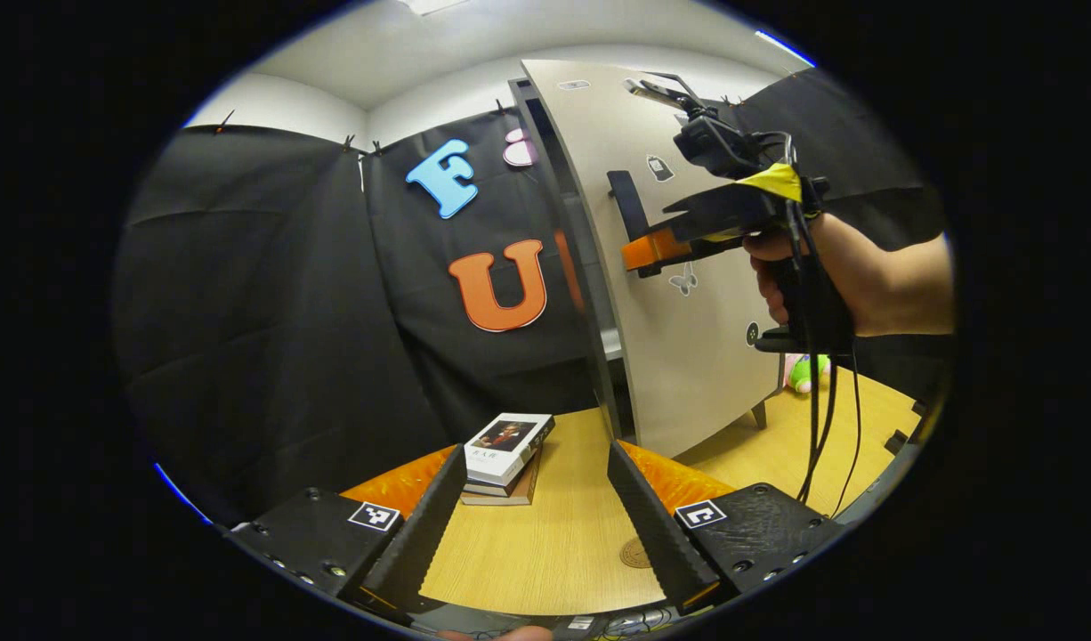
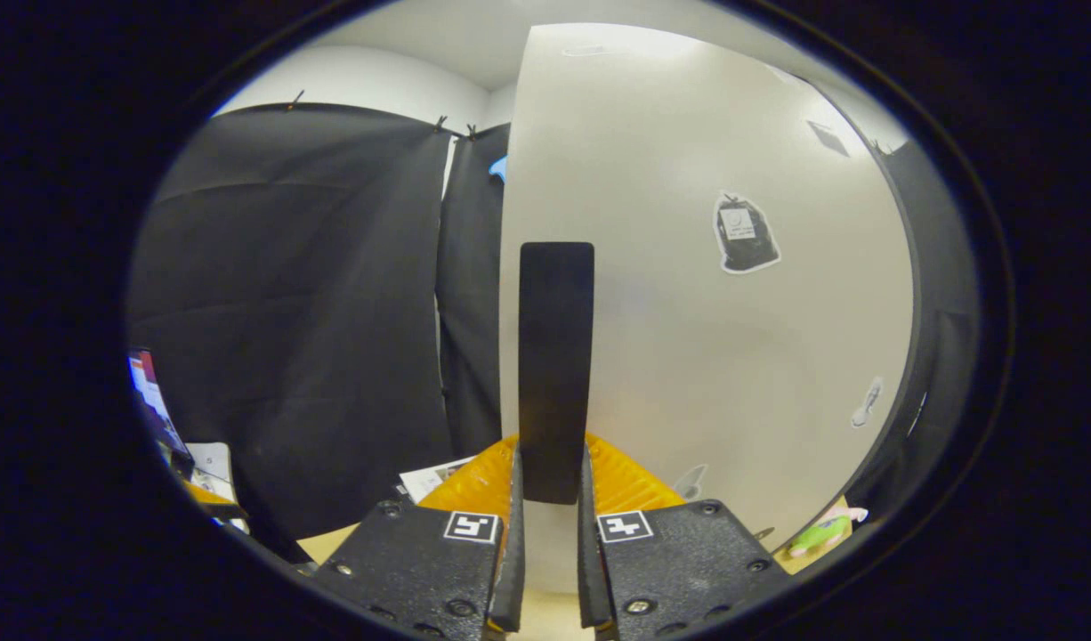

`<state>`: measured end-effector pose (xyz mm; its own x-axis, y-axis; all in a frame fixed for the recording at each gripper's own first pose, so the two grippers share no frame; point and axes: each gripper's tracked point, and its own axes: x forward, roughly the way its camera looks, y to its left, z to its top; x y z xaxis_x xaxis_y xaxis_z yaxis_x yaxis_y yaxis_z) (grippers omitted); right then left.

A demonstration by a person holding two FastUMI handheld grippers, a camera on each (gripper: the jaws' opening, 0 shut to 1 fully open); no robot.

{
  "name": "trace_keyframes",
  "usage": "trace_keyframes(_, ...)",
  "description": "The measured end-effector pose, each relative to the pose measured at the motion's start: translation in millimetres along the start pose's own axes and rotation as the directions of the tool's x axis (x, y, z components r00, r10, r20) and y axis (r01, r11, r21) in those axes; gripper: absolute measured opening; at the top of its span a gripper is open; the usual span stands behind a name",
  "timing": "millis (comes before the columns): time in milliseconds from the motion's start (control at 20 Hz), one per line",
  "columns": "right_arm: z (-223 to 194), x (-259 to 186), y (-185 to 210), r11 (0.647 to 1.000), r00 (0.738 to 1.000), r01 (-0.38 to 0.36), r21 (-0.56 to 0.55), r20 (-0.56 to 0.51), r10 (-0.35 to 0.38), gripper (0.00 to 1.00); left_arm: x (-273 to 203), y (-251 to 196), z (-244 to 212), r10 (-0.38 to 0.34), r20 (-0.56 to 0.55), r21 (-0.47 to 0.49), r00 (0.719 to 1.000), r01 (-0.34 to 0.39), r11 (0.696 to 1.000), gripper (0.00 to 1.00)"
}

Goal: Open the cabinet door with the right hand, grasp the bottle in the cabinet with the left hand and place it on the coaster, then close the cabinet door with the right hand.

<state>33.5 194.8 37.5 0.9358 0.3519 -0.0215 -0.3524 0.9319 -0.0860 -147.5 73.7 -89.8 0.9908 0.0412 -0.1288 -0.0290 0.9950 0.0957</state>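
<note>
Cabinet door [image 1: 688, 294] swung partly out from the cabinet frame, leaving a dark gap along its left edge; likely mid-opening, the first step of the task. Table [image 1: 554, 534] of light wood below, carrying a stack of books [image 1: 507, 456] near the booth wall and a round coaster [image 1: 635, 553] just beside the left gripper's near finger, placed to receive the bottle. Bottle itself not discernible: cabinet interior hidden behind the door and the dark gap, so location judged as inside, unconfirmed. Right gripper [image 2: 553, 534] seen along its own fingers, narrowed to a slim gap with the lower end of the vertical black handle [image 2: 556, 356] between them, both fingers against the handle's sides; held this way to pull the door about its hinge. Same gripper seen from the left gripper view, reaching to the handle [image 1: 628, 203] on the door face, gripped by a hand [image 1: 804, 276] with cables trailing down. Left gripper [image 1: 537, 525] spread wide, nothing between its fingers, poised low above the table in front of the gap; probably waiting for enough clearance to reach in. Small green toy [image 1: 808, 369] on the table beyond the door, well apart from the work.
</note>
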Motion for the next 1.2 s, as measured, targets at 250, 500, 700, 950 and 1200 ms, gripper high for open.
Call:
trace_keyframes(250,-2.1,-42.2,-4.0,0.999,0.999,-0.036,0.020,-0.004,0.036,0.28,-4.5,-20.0,3.3,-0.036,0.006,-0.002,0.999,0.036,0.999,0.96)
trace_keyframes(500,-5.3,-49.4,-4.9,0.997,0.997,-0.073,0.008,-0.007,0.073,0.28,3.6,-36.1,6.9,-0.069,0.009,-0.010,0.998,0.069,0.998,0.96)
trace_keyframes(700,-8.1,-55.3,-7.5,0.993,0.993,-0.121,-0.007,-0.015,0.120,0.27,13.2,-46.7,14.2,-0.084,0.017,-0.012,0.996,0.084,0.996,0.96)
trace_keyframes(950,-10.7,-63.6,-13.6,0.982,0.982,-0.186,-0.027,-0.032,0.185,0.28,29.4,-63.2,19.9,-0.119,0.017,-0.042,0.993,0.120,0.992,0.96)
trace_keyframes(1200,-13.2,-73.0,-20.9,0.979,0.979,-0.200,-0.049,-0.050,0.197,0.28,51.1,-77.2,22.3,-0.133,-0.003,-0.029,0.991,0.133,0.991,0.97)
